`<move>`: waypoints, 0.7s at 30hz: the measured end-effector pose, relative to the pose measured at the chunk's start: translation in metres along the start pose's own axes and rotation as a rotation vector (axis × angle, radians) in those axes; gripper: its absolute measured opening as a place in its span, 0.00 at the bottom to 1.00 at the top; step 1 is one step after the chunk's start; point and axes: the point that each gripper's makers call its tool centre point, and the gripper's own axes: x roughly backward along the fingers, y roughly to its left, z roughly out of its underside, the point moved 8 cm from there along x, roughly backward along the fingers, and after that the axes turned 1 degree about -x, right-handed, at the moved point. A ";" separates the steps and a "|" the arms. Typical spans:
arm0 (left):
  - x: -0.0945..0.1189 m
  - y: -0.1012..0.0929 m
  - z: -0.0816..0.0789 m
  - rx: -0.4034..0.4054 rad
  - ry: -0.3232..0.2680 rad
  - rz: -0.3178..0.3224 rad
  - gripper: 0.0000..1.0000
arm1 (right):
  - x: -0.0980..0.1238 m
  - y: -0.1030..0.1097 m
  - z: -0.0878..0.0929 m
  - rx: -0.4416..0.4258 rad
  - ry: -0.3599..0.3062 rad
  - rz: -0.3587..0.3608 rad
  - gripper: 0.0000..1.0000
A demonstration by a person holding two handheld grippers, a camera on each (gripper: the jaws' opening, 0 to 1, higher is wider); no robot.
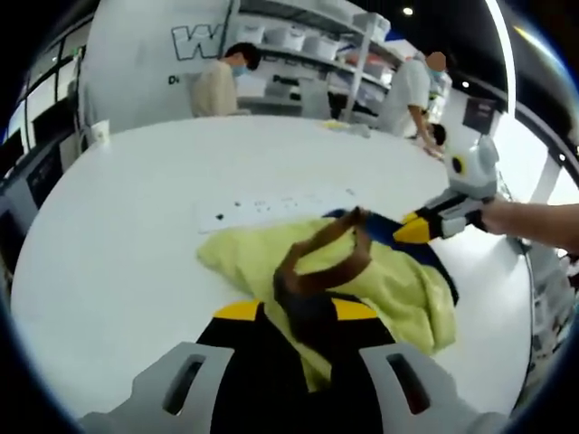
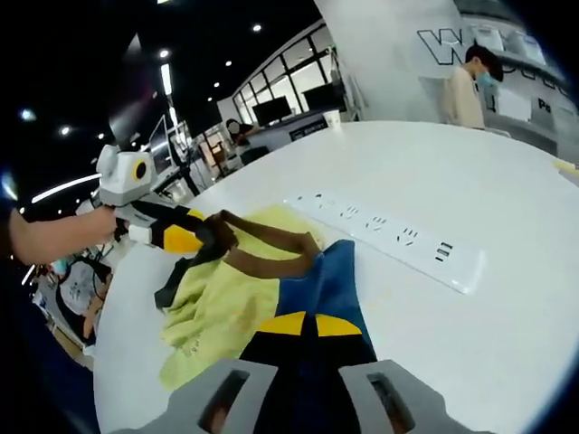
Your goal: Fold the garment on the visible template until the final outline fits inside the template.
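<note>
Two claws, left claw (image 1: 294,312) and right claw (image 2: 311,324), each clamp one yellow garment (image 1: 380,285) beside one power strip (image 2: 398,238).

Left gripper (image 1: 294,312) — jaws closed, pinching cloth. Right gripper (image 2: 309,324) — jaws closed, gripping cloth, with a bare forearm (image 1: 534,221) behind it.

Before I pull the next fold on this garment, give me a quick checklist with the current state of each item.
1. Left gripper holds the brown trim: ok, shut on it.
2. Right gripper holds the blue part: ok, shut on it.
3. Yellow garment lies flat: not ok, bunched.
4. Template outline visible: cannot tell.
5. Garment fully on the white table: ok.
6. Power strip apart from the fabric: ok, though close.
</note>
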 end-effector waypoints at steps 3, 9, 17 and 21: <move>0.001 -0.001 0.001 0.012 -0.004 0.004 0.27 | -0.001 0.001 -0.001 -0.013 -0.004 -0.002 0.00; -0.004 -0.002 0.001 0.065 -0.021 0.004 0.34 | 0.000 0.002 -0.001 -0.016 -0.014 -0.003 0.00; -0.013 -0.008 -0.008 0.205 -0.063 0.035 0.33 | 0.008 0.007 -0.002 -0.001 -0.017 -0.004 0.00; -0.015 -0.008 -0.002 0.206 -0.014 0.027 0.15 | 0.008 0.006 -0.001 0.002 -0.020 -0.003 0.00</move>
